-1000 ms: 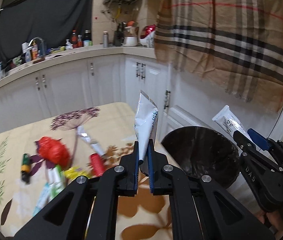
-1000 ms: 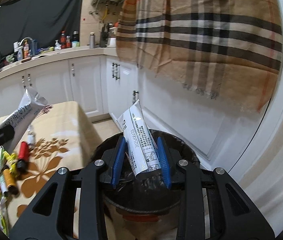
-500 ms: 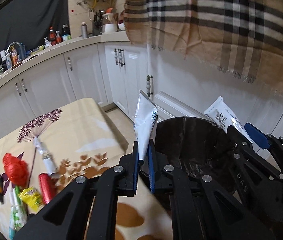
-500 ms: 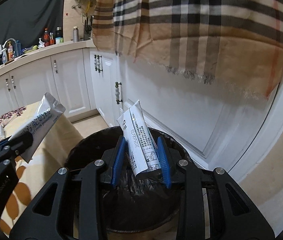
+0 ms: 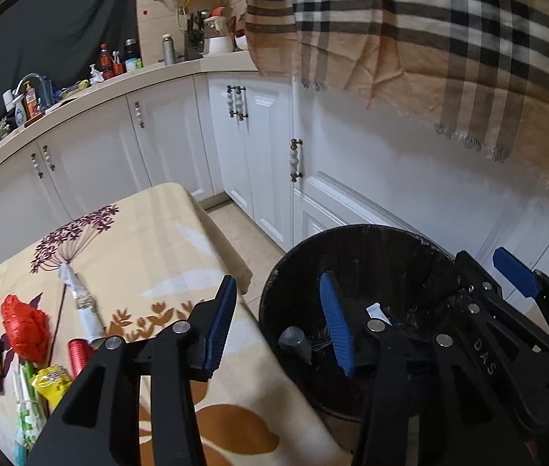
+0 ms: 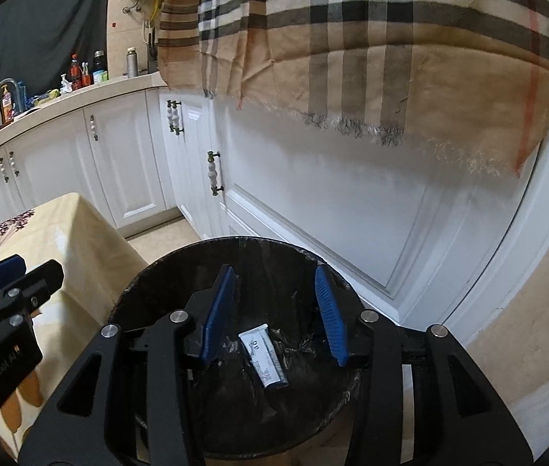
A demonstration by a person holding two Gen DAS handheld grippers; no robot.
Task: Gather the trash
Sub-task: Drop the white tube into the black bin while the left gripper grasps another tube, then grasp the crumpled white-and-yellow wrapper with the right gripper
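Now, left gripper (image 5: 276,322) jaws just opened, nothing between them | right gripper (image 6: 274,320) jaws just opened, empty, over the bin (image 6: 158,272) | white tube (image 6: 263,355) lies on the black liner inside the bin | more trash on the worktop (image 5: 150,233): red bag (image 5: 24,328), another tube (image 5: 84,308) | plaid cloth (image 6: 391,58) hangs behind

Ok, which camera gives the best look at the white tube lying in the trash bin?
The right wrist view: the white tube lies unobstructed at the bottom of the trash bin, print visible. In the left wrist view only a white corner shows, largely hidden behind a claw.
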